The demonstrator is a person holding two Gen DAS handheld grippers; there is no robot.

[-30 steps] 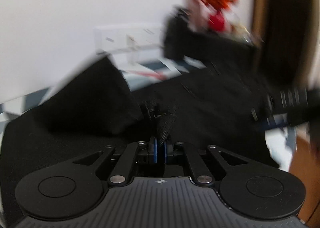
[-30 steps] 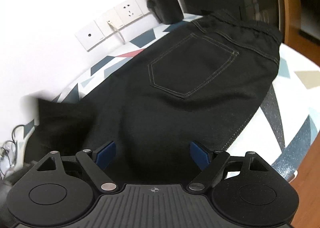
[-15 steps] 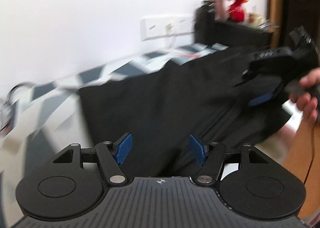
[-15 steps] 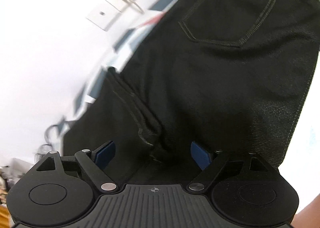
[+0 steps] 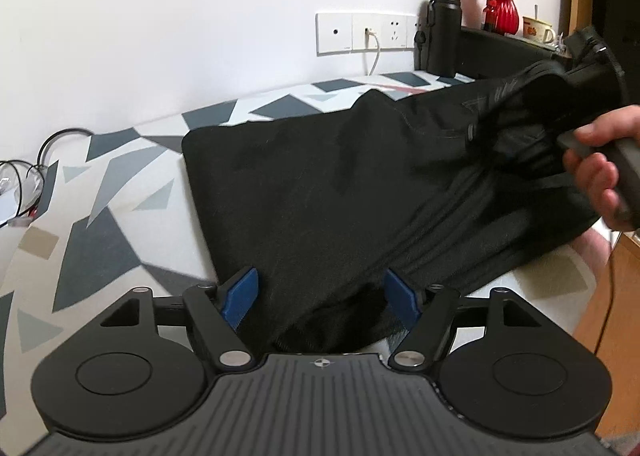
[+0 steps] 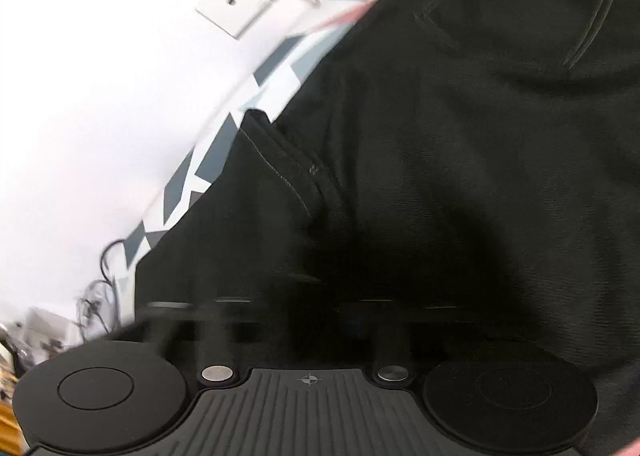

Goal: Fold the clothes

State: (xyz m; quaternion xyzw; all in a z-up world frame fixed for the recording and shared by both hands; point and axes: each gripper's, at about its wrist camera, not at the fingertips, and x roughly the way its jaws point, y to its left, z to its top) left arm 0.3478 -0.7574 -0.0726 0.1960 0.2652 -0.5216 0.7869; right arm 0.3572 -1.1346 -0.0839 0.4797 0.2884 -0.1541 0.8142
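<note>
The black trousers [image 5: 340,192] lie across the patterned table [image 5: 100,192], doubled over with a straight folded edge on my left and the back pocket [image 6: 516,12] at the far end. I judge a fold is in hand, though whether another follows or this is just smoothing I cannot settle. My left gripper [image 5: 322,292] hovers over the near edge of the cloth, blue pads well apart and holding nothing. My right gripper [image 5: 520,124], held in a hand [image 5: 600,160], is down on the cloth at the right; its fingers are blurred, so I cannot tell how its jaws stand. Any next pinch calls for catching all layers together.
</note>
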